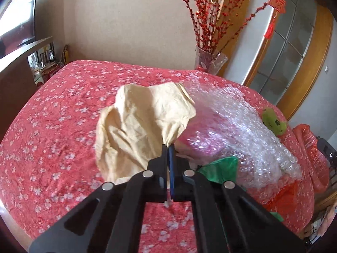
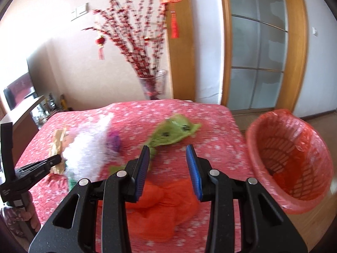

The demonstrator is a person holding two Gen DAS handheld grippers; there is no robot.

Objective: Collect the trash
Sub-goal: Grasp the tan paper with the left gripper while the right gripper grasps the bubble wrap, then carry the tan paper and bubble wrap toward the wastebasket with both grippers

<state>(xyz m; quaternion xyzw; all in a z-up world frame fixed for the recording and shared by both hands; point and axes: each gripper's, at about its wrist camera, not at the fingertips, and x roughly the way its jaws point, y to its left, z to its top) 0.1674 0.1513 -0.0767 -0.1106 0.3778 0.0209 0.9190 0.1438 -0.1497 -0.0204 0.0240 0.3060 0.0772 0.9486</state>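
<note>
Now the left gripper [image 1: 168,147] is pinching the crumpled yellow paper [image 1: 139,126] above the table [image 1: 52,126]; the right gripper [image 2: 168,164] is hanging released. Next, probably, carrying it rightward to the bin [image 2: 290,158].

We see a tabletop [image 2: 210,126] covered in a red cloth with white blossoms. On it lie a green paw-print scrap [image 2: 174,132] toward twelve o'clock, an orange bag [image 2: 164,208] at six o'clock, and bubble wrap [image 2: 88,147] at nine o'clock with something purple [image 2: 114,142] just beside it. A green piece [image 1: 221,168] touches the wrap's near edge.
</note>
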